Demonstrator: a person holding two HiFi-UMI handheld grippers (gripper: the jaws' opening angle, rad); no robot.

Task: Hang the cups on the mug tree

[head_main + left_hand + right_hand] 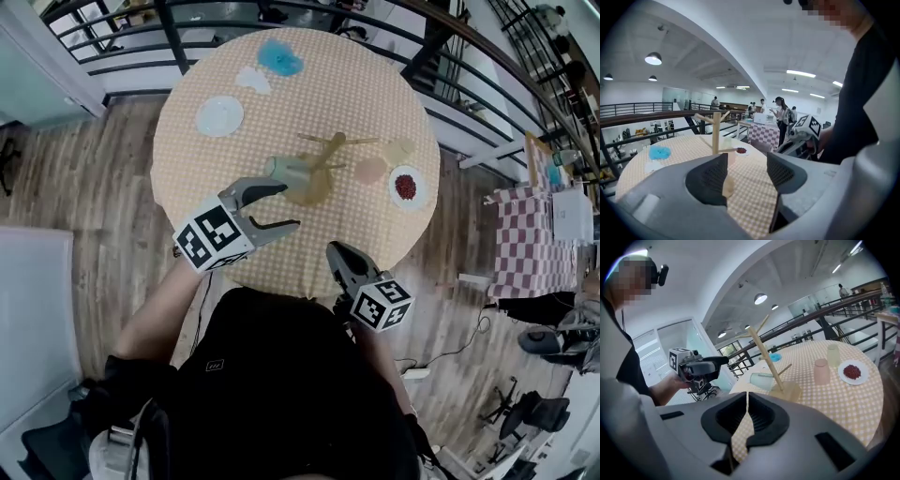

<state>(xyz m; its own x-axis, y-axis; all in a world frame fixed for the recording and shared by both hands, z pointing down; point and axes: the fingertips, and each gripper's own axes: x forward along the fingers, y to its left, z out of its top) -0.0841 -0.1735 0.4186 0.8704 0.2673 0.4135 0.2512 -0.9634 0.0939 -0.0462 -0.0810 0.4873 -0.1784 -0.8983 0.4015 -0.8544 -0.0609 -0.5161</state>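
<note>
With the left gripper wide open and empty and the right gripper shut on nothing, the pink cup stands between the mug tree and the bench's right edge, ahead of the right gripper.

Green cup sideways at wooden mug tree
</note>
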